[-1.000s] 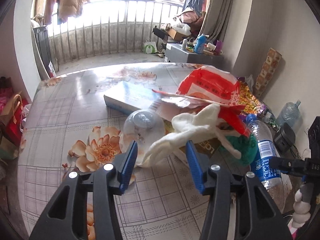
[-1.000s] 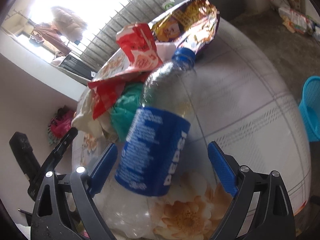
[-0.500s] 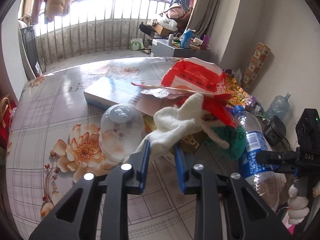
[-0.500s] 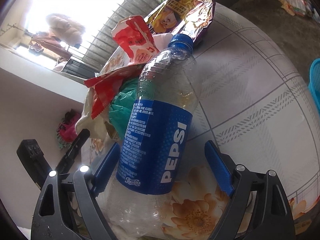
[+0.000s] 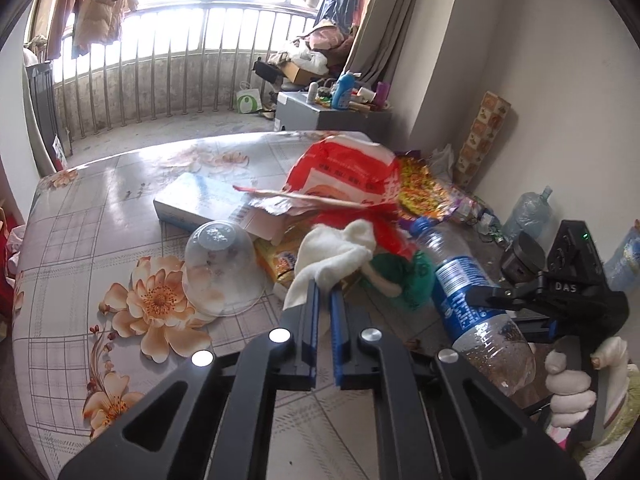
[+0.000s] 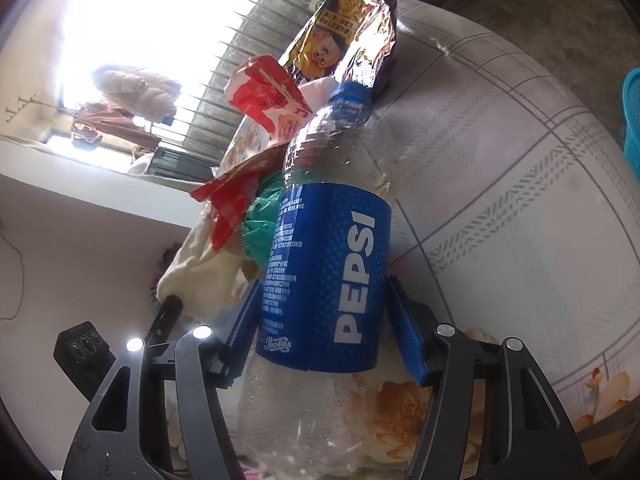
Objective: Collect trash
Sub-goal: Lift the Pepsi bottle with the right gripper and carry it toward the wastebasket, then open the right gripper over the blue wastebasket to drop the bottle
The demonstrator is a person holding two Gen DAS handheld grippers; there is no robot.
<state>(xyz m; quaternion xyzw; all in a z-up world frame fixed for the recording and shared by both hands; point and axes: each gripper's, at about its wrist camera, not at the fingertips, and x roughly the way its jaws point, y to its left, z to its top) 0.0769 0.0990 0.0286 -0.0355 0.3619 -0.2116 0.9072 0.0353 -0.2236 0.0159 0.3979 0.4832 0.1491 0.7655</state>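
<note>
The trash lies heaped at right of centre in the left wrist view, on a table (image 5: 72, 248) with a floral cloth. From the heap, a white cloth (image 5: 340, 252) reaches down to the left gripper (image 5: 325, 300), whose blue pads are closed together on its lower edge.

Just right of it lies a Pepsi bottle (image 5: 468, 292), cap toward the heap, base toward the lower right. The right gripper (image 5: 516, 308) straddles its lower half there, held by a gloved hand (image 5: 568, 388). In the right wrist view the bottle (image 6: 328, 280) fills the centre, and the right gripper (image 6: 324, 328) has just been closing, with the blue label between its pads. The left pad looks to touch the label, the right pad sits just beside it; whether they press yet I cannot tell.

Behind the bottle are a green bag (image 5: 404, 280), a red wrapper (image 5: 348, 176) and a foil snack bag (image 5: 424, 188). To the left of the cloth a clear bowl (image 5: 220, 268) sits upside down, touching a yellow packet (image 5: 280, 260); a pale box (image 5: 200, 200) lies beyond.

The open room is in the left half of the table, bare out to its curved edge at upper left. In the right wrist view the table (image 6: 520, 200) is bare to the right of the bottle, with a blue basket (image 6: 632, 128) past its edge at far right.
</note>
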